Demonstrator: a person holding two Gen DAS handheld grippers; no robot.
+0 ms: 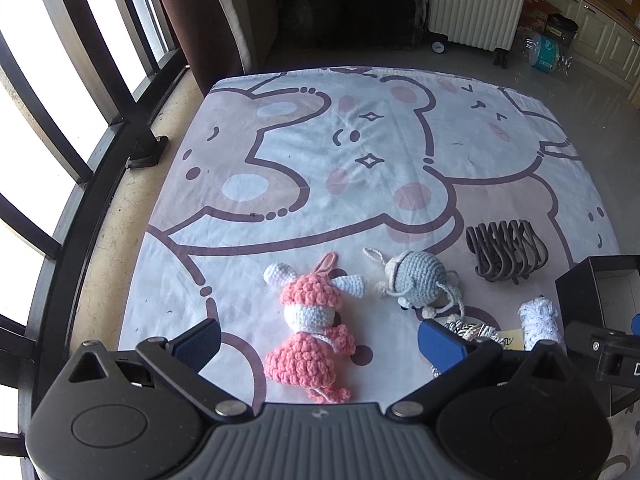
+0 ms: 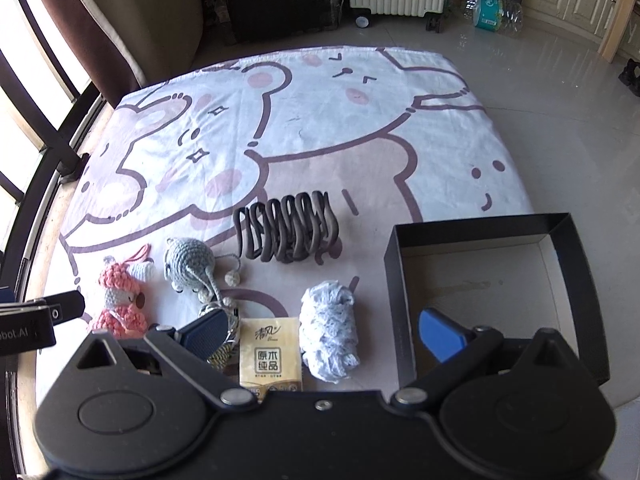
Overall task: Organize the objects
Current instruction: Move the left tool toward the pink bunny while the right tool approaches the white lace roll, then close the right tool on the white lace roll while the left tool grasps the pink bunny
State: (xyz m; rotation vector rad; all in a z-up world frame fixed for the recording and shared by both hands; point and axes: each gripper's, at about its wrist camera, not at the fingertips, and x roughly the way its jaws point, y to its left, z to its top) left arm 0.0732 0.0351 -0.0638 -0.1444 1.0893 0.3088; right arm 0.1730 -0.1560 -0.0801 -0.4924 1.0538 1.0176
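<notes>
I judge the sorting has not started: my left gripper [image 1: 318,344] hangs with jaws released over the pink crochet doll [image 1: 314,332], and my right gripper [image 2: 320,334] hangs with jaws released, holding nothing, above the tissue pack [image 2: 270,354] and the pale yarn bundle [image 2: 328,334]. All items lie on the cartoon-print cloth [image 2: 320,120] covering the table; the black box [image 2: 478,226] at right appears empty. Next move, as I see it: lower onto one soft item, clench, carry it over the box wall
</notes>
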